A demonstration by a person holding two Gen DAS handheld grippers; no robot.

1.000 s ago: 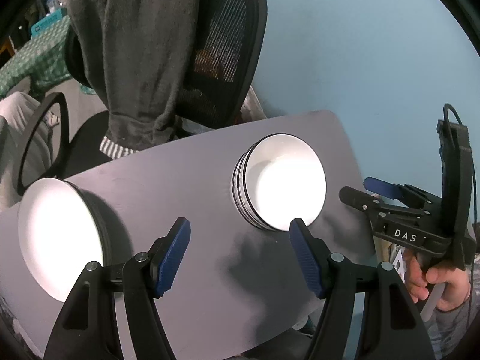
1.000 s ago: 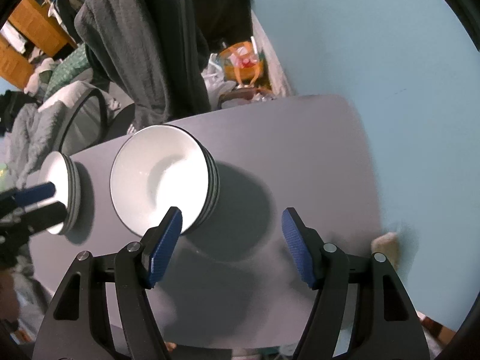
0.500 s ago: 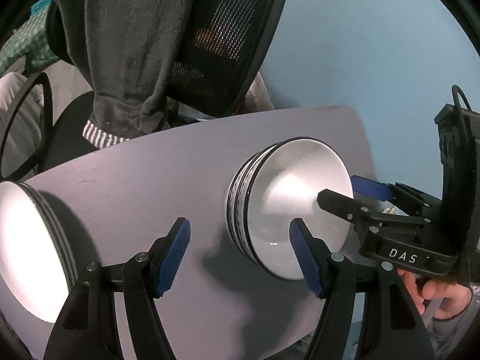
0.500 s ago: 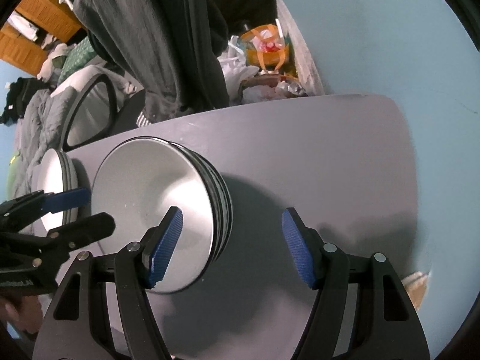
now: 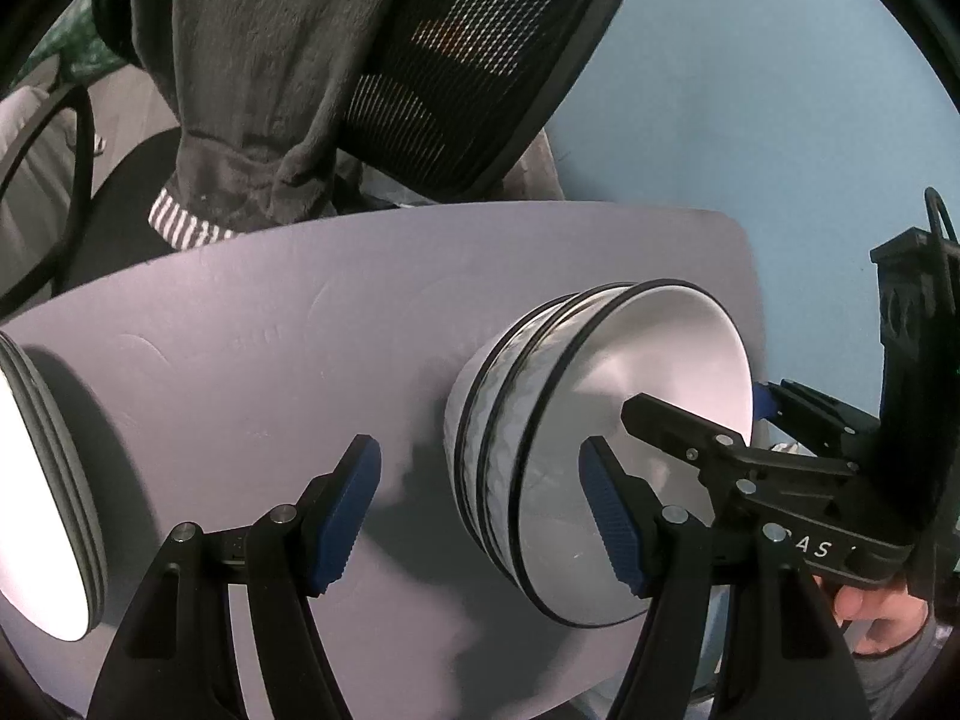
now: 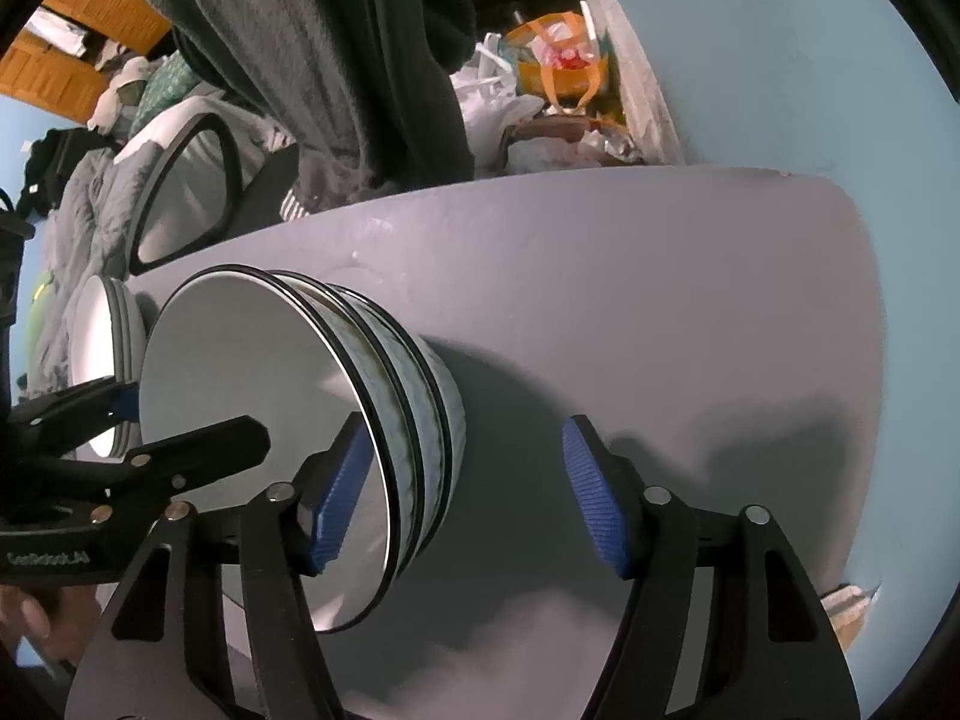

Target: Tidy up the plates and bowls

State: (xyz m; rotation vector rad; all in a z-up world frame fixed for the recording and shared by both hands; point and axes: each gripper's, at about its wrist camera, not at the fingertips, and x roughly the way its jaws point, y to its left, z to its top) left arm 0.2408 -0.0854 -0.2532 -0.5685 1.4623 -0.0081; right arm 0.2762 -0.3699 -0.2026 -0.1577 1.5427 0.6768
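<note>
While both grippers, left [image 5: 480, 507] and right [image 6: 465, 489], straddle the bowls' [image 5: 600, 456] rim unclamped, the right jaws closing, next comes a firm pinch near the table's [image 5: 270, 360] right edge.

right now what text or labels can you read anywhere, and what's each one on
"AS", a first letter hidden: white letters on the body of the right gripper, seen from the left wrist view.
White lettering on the body of the left gripper, seen from the right wrist view: too blurred to read.
The bowls, plates and table bear none.
</note>
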